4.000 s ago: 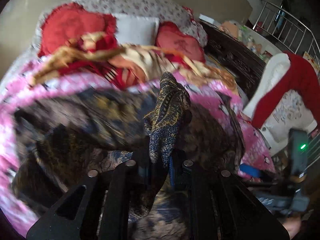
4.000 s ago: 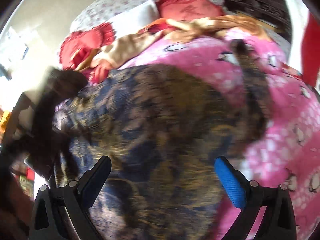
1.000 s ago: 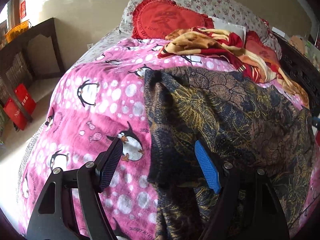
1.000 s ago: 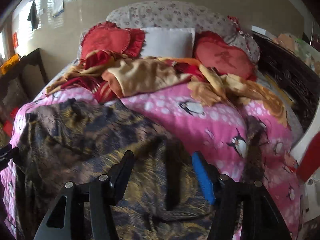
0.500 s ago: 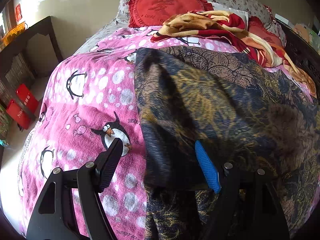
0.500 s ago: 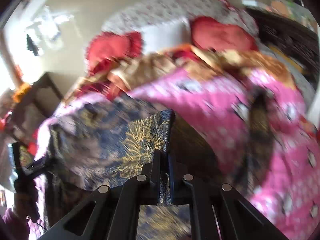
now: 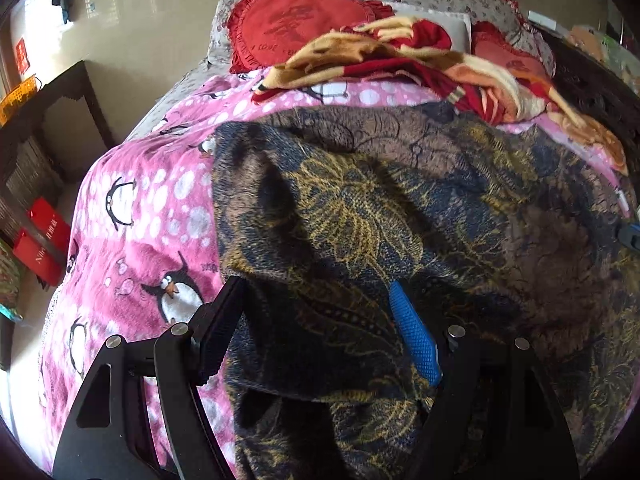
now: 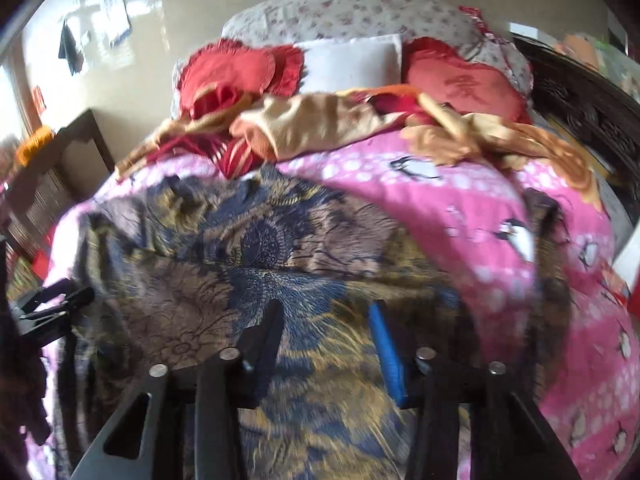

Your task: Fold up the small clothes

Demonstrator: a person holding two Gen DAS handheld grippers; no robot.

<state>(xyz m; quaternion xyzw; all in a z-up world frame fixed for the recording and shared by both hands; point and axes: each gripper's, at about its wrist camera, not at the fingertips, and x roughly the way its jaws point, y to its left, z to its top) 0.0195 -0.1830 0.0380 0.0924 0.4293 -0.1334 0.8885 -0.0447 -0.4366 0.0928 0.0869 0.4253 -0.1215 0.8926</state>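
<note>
A dark blue, brown and gold patterned garment (image 7: 400, 208) lies spread on the pink penguin blanket (image 7: 152, 208) of the bed. It also shows in the right wrist view (image 8: 248, 256). My left gripper (image 7: 316, 312) is open, its jaws standing over the garment's left folded edge. My right gripper (image 8: 326, 320) is open and empty above the garment's near right part. The left gripper shows at the left edge of the right wrist view (image 8: 52, 304).
A red and tan crumpled blanket (image 7: 400, 56) and red cushions (image 7: 296, 28) lie at the head of the bed. A dark side table (image 7: 48, 104) and red bags (image 7: 40, 244) stand left of the bed. A dark carved bed frame (image 8: 584, 108) runs along the right.
My right gripper was shut on a fold of the garment half a second ago; now it is open and the cloth lies flat. The left gripper stayed open and moved closer to the garment.
</note>
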